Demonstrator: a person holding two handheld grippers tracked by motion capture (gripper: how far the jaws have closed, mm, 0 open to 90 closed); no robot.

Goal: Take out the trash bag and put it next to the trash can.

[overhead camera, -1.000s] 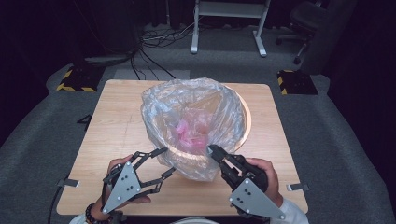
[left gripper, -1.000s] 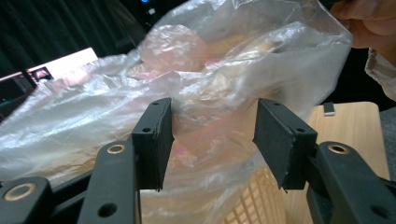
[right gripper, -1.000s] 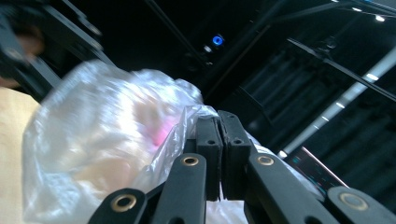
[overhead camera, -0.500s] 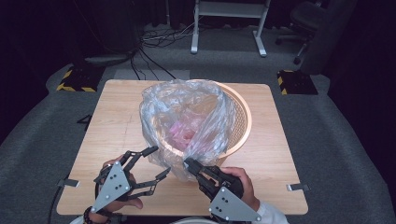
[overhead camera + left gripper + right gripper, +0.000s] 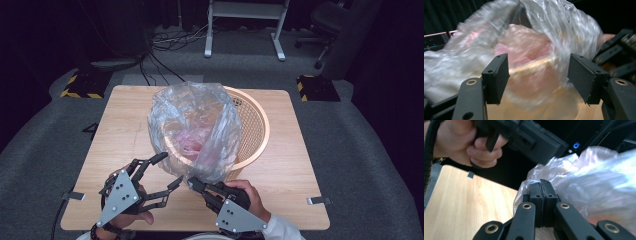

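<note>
Plastic bag (image 5: 200,127), clear and crinkled, draped over the near-left rim of a woven basket (image 5: 252,125) on the wooden table (image 5: 125,130); something pink inside, blurred through the film. Seen from the high view: bag's lower edge pulled toward the near side of the table, pinched at its tip by the right gripper (image 5: 192,183), jaws pressed together on the film. Left gripper (image 5: 167,170) just beside the bag's near-left side, jaws spread and recently widening, with nothing caught between them. Both grippers held in hands coming in from the bottom edge.

Seen from the left gripper view: two black pads of the left gripper (image 5: 536,77) standing well apart, bare table and the blurred bag (image 5: 529,50) beyond the gap, no pad touching the film. Pink and pale-orange tones showing through the plastic. Dark linkage of the other gripper at the far right.

Seen from the right gripper view: right gripper (image 5: 541,187) clenched tight, pads flat against each other with a fold of the bag (image 5: 584,185) trapped at their tips. Bag ballooning up to the right. Left hand (image 5: 464,142) on its gripper's handle above the table (image 5: 461,202).
</note>
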